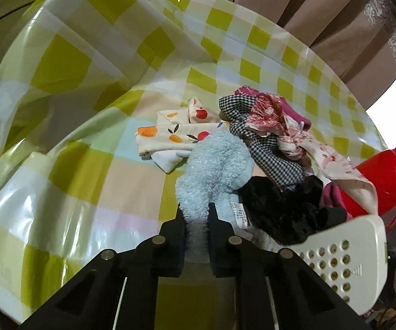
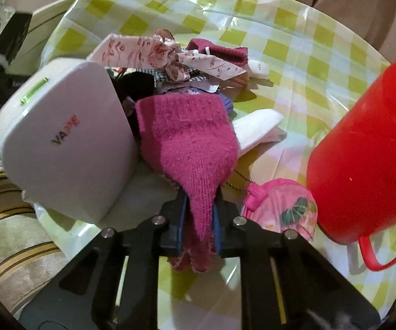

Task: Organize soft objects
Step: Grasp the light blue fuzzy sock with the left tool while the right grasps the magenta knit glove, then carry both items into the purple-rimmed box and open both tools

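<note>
Both jaws pinched, each on cloth. Left gripper [image 1: 196, 214]: black fingers pressed onto the lower end of a pale blue fluffy sock [image 1: 214, 170], terry-looped, plump, with a white label at its 4 o'clock edge. It rises from my jaws toward 12 o'clock and leans against the heap of soft things. Behind it at 11 o'clock lies a cream cloth with fruit print [image 1: 176, 132], flat on the surface. At 1 o'clock a black-and-white houndstooth fabric [image 1: 263, 148] is tangled with a red-and-pink floral cloth [image 1: 269, 115]; a black furry piece [image 1: 283, 206] sits just beside the sock at 3 o'clock.

Right gripper [image 2: 199, 214]: blue-padded fingers clamped on a magenta knit sock [image 2: 192, 137], coarse ribbed weave, wide at the top and narrowing to a point where it passes between my jaws, its tail hanging below them. It touches a white plastic device [image 2: 66, 143], marked VAPE, at 9 o'clock. A pink pouch with leaf print [image 2: 283, 209] lies near at 3 o'clock, a red jug [image 2: 362, 148] beyond it. More floral strips [image 2: 154, 46] cross the heap at 12 o'clock.

Everything rests on a yellow-green checked tablecloth [image 1: 74, 165], glossy, wrinkled.

Pose: both grippers tilt steeply down toward the surface, looking over the heap from opposite sides. The left view catches the white device's perforated face at 4 o'clock.
</note>
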Tool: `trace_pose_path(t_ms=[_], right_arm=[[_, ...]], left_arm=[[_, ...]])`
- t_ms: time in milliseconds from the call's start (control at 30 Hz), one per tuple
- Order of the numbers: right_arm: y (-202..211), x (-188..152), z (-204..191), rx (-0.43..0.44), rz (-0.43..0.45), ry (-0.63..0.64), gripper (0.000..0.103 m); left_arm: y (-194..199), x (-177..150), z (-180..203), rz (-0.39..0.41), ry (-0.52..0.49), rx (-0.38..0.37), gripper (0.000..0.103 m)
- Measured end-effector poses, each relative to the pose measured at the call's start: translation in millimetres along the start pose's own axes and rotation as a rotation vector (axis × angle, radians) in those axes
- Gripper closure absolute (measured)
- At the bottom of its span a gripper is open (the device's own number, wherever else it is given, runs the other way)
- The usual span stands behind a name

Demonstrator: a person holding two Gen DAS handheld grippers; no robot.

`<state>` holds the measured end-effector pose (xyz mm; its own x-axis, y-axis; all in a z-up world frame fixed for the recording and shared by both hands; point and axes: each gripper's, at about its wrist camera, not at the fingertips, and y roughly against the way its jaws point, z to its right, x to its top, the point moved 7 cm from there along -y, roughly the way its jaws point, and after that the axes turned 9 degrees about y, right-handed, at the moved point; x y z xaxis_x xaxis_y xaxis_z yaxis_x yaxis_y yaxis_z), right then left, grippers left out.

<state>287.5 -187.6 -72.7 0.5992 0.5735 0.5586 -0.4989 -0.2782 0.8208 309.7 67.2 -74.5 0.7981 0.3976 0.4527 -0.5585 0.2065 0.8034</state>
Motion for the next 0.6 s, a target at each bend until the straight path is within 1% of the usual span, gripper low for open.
trace_pose_path(t_ms=[233,433,600], right_arm=[[23,-3,6,0.008,0.041,-0.048,0.086],[43,-10,11,0.000,0.069,-0.087,0.086],[60,-19,13,-0.002,0.083,-0.113,0.086]], left_arm=[[24,-11,-6,0.044,0.050,-0.021,0.090],[47,-13,-16,0.115,0.116,-0.036,0.090],[64,-19,-31,0.157,0.179,-0.039,0.090]])
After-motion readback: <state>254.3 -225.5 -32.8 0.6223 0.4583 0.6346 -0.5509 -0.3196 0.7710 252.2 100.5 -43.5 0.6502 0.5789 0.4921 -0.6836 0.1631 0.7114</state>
